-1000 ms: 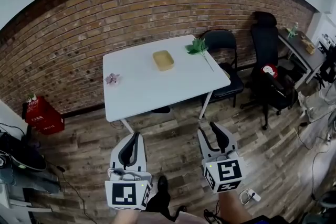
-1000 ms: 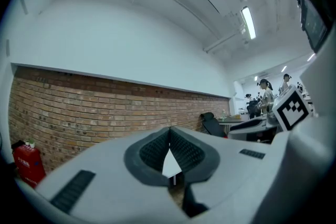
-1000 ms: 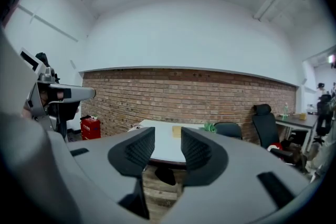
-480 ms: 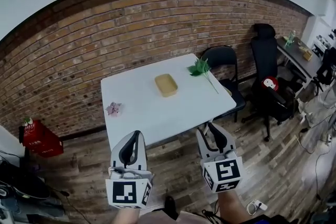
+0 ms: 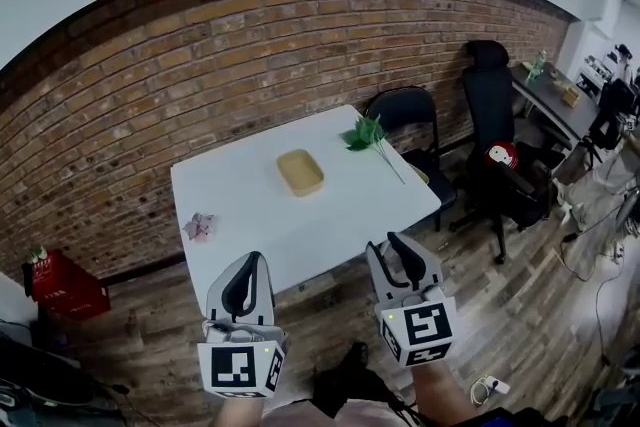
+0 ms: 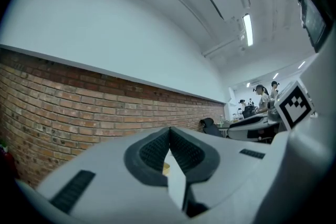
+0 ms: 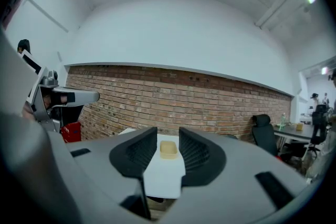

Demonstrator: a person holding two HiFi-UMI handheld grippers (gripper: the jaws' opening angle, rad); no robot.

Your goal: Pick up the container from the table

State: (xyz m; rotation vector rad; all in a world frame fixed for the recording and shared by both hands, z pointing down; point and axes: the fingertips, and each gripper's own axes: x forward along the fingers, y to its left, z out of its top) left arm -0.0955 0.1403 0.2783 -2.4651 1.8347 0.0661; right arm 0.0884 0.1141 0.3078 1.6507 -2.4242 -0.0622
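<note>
Nearest, left tongs: tips together, empty.
Right tongs: apart, closing, nothing between.
Table: ahead, not yet reached.
Container: mid-table, well apart from tongs; likely light, thin-walled, slightly flexible; best pinched across one rim.

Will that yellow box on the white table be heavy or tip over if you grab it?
The yellow container looks shallow and empty, so probably light. It sits low and flat on the table, so it likely won't tip, though it may slide if pushed.
</note>
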